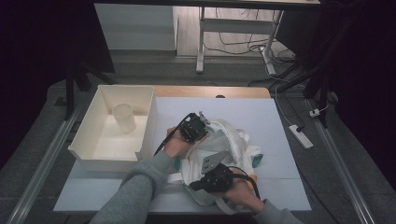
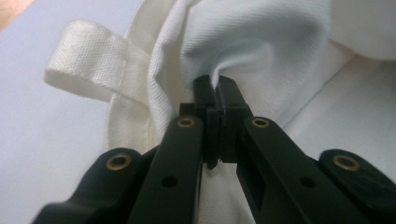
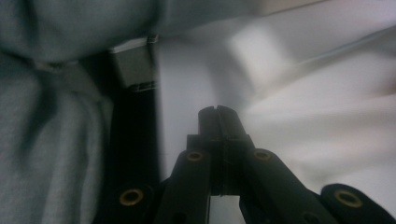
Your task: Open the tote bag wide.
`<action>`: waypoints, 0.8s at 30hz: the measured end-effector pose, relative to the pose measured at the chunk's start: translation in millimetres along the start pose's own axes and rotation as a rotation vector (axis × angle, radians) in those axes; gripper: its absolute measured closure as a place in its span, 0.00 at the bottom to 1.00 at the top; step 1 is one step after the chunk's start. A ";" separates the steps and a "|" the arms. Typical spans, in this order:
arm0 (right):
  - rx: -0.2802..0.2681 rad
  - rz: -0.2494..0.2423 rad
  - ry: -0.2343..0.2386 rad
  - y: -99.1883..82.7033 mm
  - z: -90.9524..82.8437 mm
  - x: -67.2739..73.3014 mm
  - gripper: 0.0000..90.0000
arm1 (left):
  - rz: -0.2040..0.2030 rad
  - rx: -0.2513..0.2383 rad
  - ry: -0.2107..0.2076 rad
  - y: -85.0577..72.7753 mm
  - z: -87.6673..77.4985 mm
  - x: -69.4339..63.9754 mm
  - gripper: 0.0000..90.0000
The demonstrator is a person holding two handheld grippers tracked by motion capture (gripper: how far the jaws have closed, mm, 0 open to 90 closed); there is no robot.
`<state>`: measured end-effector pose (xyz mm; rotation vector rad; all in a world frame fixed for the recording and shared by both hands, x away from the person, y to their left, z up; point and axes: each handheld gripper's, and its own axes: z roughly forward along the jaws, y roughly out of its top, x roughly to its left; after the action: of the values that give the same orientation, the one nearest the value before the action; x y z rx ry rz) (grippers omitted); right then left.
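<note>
Your left claw (image 2: 215,84) is clamped tight on a pinched fold of the white woven cloth bag (image 2: 261,42), with the fabric bunched up right between the tips. From above, that claw (image 1: 201,122) sits at the bag's (image 1: 224,140) far-left edge, and the bag lies crumpled in the middle of the white-topped desk (image 1: 261,116), nearer your side. One flat white webbing handle loop (image 2: 88,63) sticks out to the left of the claw and lies on the desk surface.

Your right claw (image 3: 218,114) is fully closed too, but I can't see anything caught in it. The view is blurry; there's just pale cloth beyond it and your grey sleeve (image 3: 46,140) along the left. From above it's (image 1: 194,185) at the near edge of the bag, tips pointing left.

Other stuff: a big white open plastic bin (image 1: 147,116) sits just left of the bag, with a pale translucent cup (image 1: 124,117) tipped inside. Something teal (image 1: 258,158) peeks out at the bag's right edge. Your left forearm (image 1: 140,186) crosses just in front of the bin.
</note>
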<state>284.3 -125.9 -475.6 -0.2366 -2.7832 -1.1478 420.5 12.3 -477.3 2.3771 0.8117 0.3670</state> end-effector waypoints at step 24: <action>0.242 0.086 -0.264 -26.8 -30.8 -30.8 0.47 | 0.006 -0.015 -0.023 -6.6 -5.9 -3.4 0.98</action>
<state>311.0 -169.5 -477.6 -0.5097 -3.0687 -0.8016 412.3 17.0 -477.0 2.3657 0.7890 0.3467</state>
